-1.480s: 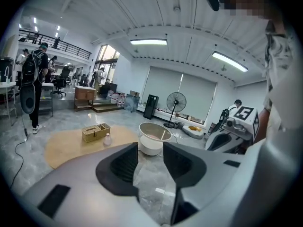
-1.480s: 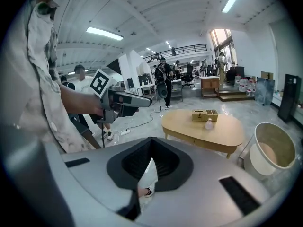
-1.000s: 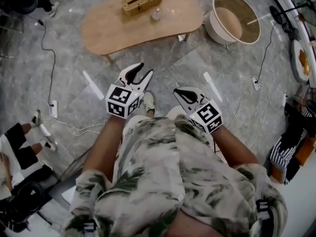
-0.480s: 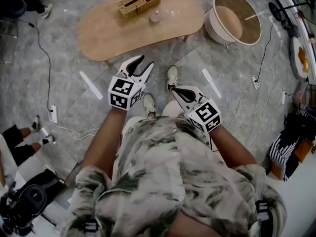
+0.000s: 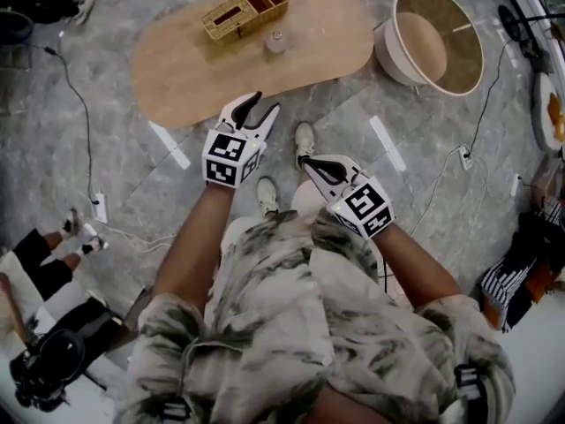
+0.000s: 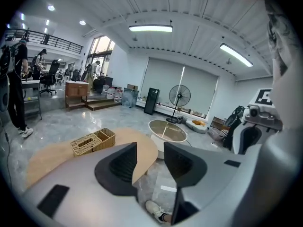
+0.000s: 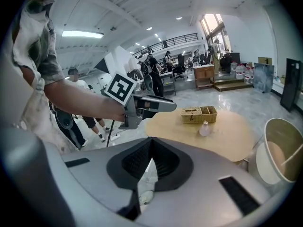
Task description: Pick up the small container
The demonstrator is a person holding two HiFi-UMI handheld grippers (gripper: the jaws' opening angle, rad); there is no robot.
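The small container (image 5: 276,41), a pale bottle-like pot, stands on the wooden table (image 5: 194,69) beside a wicker basket (image 5: 245,11). It also shows in the right gripper view as the small container (image 7: 204,128). My left gripper (image 5: 262,104) hangs over the table's near edge, short of the container. It is open, its jaws have just opened a little further, and nothing lies between them (image 6: 150,145). My right gripper (image 5: 311,164) is lower and further back over the floor, shut on nothing (image 7: 150,141). The left gripper view does not show the container.
A large round tub (image 5: 437,38) stands on the floor right of the table. Cables and a power strip (image 5: 99,206) lie on the grey floor at left, where a person's legs (image 5: 44,259) show. My own shoes (image 5: 305,140) are below the grippers.
Both grippers have moved forward toward the table, and the left one now reaches its near edge. The person holding them has stepped forward too.
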